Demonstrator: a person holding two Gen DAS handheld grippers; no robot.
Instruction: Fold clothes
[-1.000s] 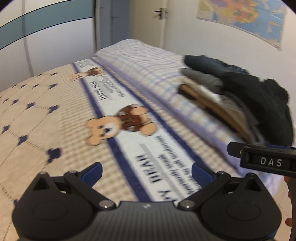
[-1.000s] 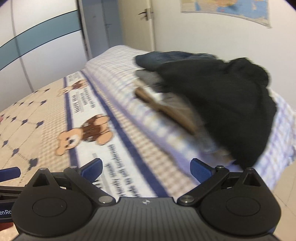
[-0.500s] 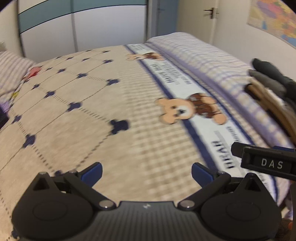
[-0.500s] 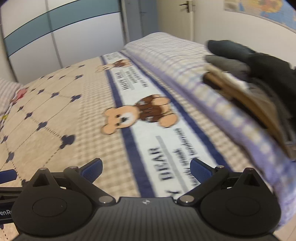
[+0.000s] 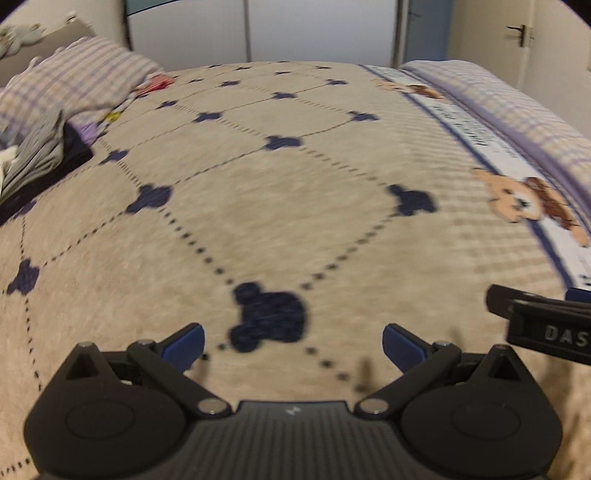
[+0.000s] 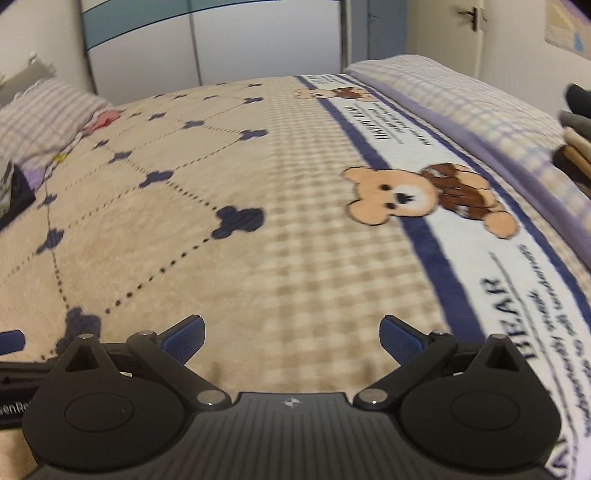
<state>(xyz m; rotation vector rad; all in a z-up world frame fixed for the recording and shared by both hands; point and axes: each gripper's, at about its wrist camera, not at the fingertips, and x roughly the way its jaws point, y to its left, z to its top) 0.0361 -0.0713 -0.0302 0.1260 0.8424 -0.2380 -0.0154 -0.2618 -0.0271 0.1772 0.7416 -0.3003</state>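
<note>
A heap of unfolded clothes (image 5: 33, 158), grey striped over dark cloth, lies at the far left of the bed. The same heap (image 6: 11, 188) shows at the left edge of the right wrist view. A stack of folded garments (image 6: 576, 147), dark, grey and tan, sits at the right edge on the checked quilt. My left gripper (image 5: 293, 341) hangs open over the beige blanket (image 5: 295, 221) with nothing between its blue pads. My right gripper (image 6: 291, 338) is open too, empty, just right of the left one; its body (image 5: 546, 325) shows in the left wrist view.
A checked pillow (image 5: 70, 81) lies at the head of the bed on the left. A lilac checked quilt (image 6: 461, 107) runs along the right side past the bear-print border (image 6: 424, 195). White wardrobe doors (image 6: 258, 40) and a door (image 6: 469, 33) stand behind the bed.
Both grippers have swung left, away from the folded stack on the right and toward the heap of clothes and the pillow. Both stayed open and empty.
</note>
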